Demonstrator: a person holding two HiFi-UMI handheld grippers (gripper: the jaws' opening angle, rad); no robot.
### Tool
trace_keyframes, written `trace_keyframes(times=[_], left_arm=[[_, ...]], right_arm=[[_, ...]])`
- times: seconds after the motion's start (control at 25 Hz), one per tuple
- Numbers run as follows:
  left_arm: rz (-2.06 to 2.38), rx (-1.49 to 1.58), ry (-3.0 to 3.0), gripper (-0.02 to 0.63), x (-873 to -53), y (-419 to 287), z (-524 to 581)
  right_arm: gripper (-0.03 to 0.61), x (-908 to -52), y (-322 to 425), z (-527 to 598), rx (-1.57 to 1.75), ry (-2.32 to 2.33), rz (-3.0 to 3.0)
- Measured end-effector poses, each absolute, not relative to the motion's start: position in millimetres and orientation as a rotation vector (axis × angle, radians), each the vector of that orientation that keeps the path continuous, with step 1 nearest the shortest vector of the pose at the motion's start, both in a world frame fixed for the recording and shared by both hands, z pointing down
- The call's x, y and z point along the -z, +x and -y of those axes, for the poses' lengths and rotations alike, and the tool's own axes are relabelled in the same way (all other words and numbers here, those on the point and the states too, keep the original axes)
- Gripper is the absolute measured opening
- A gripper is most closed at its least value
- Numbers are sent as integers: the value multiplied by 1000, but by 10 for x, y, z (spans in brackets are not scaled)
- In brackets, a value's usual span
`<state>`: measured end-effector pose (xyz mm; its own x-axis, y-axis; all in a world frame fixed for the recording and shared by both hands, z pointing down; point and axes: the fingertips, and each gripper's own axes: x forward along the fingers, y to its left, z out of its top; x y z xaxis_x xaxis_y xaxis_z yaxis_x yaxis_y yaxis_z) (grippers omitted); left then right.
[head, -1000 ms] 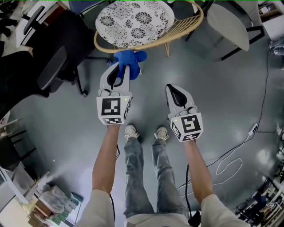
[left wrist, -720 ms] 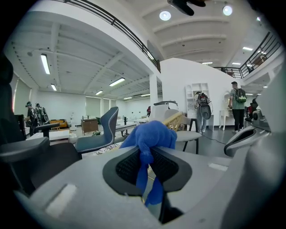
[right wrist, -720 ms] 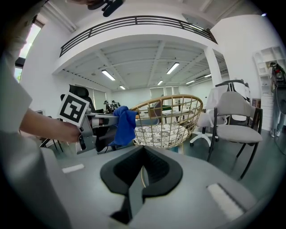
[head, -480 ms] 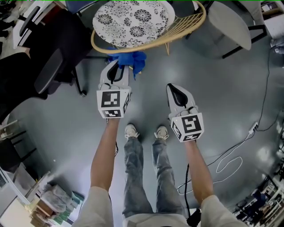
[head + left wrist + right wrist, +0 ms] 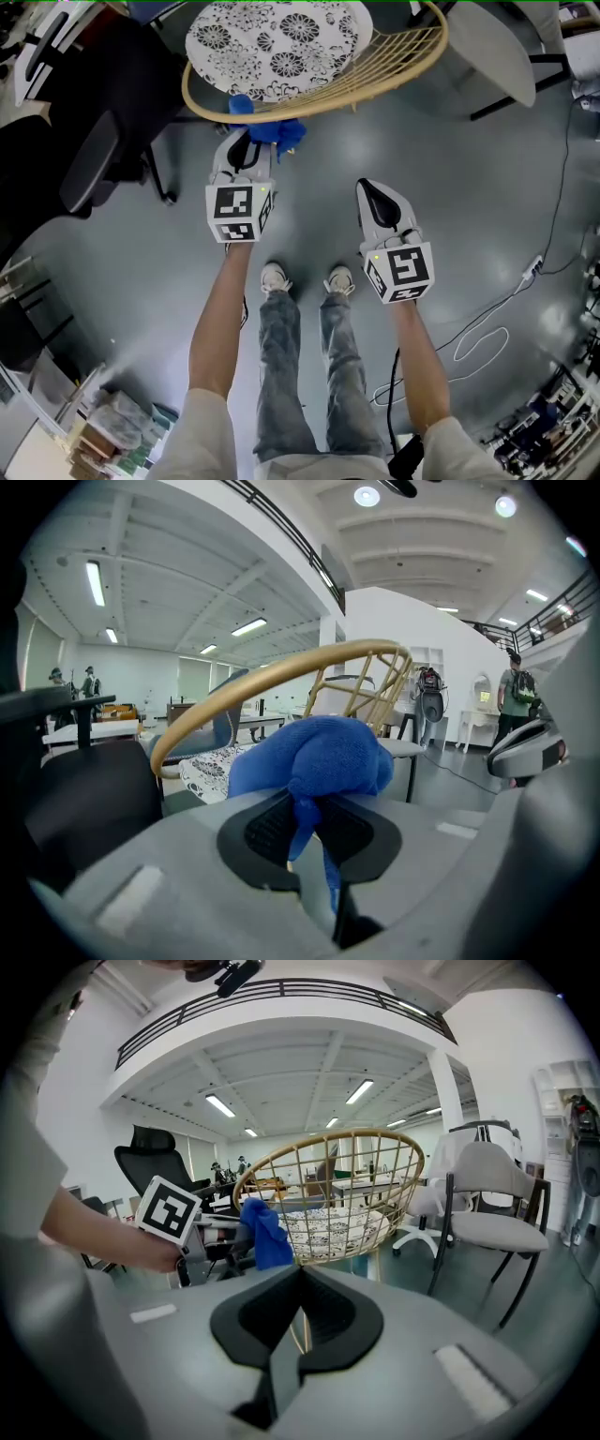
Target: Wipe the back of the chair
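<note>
your left tool point(image 5: 311, 829) is clamped on a blue cloth point(image 5: 319, 757); a fold runs down between the jaws and the bulk bunches above their tips. your right tool point(image 5: 298, 1324) has its jaws drawn together with nothing between them, and it hangs over the floor point(image 5: 469, 187), apart from the chair point(image 5: 394, 56) and not touching it.

the cloth is against the rattan rim point(image 5: 309, 98) of the chair back, toward the left end of the curve in the head view. part of the cloth shows above the rim and the larger part below it. the left gripper view shows the rim arching just behind the cloth.

a patterned cushion point(image 5: 277, 37) lies on the chair's seat. a black office chair point(image 5: 103, 159) stands to your left, a grey chair point(image 5: 492, 47) to your right, both clear of the tools.
</note>
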<state>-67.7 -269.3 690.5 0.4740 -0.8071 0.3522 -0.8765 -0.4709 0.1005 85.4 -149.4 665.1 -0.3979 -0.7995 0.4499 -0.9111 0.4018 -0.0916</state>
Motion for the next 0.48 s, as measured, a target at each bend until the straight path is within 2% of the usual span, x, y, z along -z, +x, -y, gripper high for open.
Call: trace_keyframes(times=[0.48], left_arm=[[1438,-371,2406,20,-7271,-778,2861]], right_arm=[[3,-6842,771,1650,-497,1461,2309]])
